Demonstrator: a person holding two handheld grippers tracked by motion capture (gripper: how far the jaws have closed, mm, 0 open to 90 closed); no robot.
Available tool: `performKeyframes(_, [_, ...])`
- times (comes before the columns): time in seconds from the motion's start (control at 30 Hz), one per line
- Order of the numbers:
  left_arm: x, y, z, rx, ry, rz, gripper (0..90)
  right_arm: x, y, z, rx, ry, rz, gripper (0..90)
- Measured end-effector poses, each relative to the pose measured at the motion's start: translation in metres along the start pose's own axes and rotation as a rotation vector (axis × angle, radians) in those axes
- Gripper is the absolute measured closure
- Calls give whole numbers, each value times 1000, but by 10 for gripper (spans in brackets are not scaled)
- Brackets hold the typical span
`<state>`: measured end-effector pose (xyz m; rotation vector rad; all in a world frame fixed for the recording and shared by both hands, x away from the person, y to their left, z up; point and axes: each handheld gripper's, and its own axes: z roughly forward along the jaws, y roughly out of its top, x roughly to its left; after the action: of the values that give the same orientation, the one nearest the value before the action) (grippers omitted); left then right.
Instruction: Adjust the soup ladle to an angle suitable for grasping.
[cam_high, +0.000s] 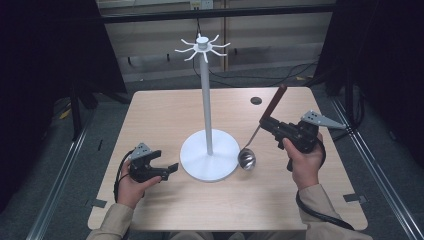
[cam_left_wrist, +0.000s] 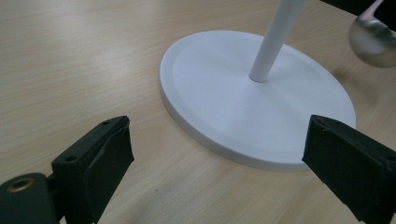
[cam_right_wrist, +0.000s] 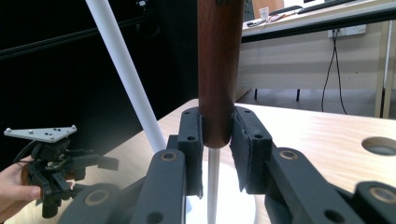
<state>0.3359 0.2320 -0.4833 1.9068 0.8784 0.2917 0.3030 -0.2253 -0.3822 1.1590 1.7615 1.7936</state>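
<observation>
1. pinching pads (cam_right_wrist: 245, 140) of the right gripper (cam_high: 266, 125) clamp the ladle (cam_high: 260, 131) at the base of its brown wooden handle; left gripper (cam_high: 167, 170) hangs spread and empty near the stand (cam_high: 209, 155).
2. ladle looks stiff, bowl-heavy; smooth wood may twist, so grip near the metal stem.
3. its bowl hangs just beside the stand's base; hooks sit high above.

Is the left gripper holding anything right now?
No, the left gripper is open, with bare table between its jaws.
</observation>
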Motion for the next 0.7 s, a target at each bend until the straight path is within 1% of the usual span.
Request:
performKeyframes(0.03, [0,0,0,-1,-1,0,78,3,5,3,-1,8,-11,748])
performKeyframes(0.13, [1,0,0,0,-1,1,78,7,9,5,-7,6,-20,748])
performKeyframes(0.2, [1,0,-1,-3,-2,0,78,11,15,6,-20,9,-39,748])
performKeyframes(0.23, [1,0,-1,-3,-2,-1,78,12,17,7,-29,13,-41,748])
performKeyframes(0.3, [1,0,-1,-2,-2,0,79,13,18,7,-30,16,-41,748])
performKeyframes(0.4, [1,0,0,-1,-2,-2,78,19,24,9,-34,16,-63,748])
performKeyframes(0.53, [1,0,0,-2,-2,-2,79,21,28,10,-38,21,-69,748])
performKeyframes(0.6, [1,0,0,-1,-2,-2,78,24,31,11,-41,21,-75,748])
performKeyframes(0.63, [1,0,0,-3,-3,-2,79,25,34,11,-47,23,-88,748])
performKeyframes(0.7, [1,0,0,-4,-3,-1,79,27,35,12,-48,24,-88,748])
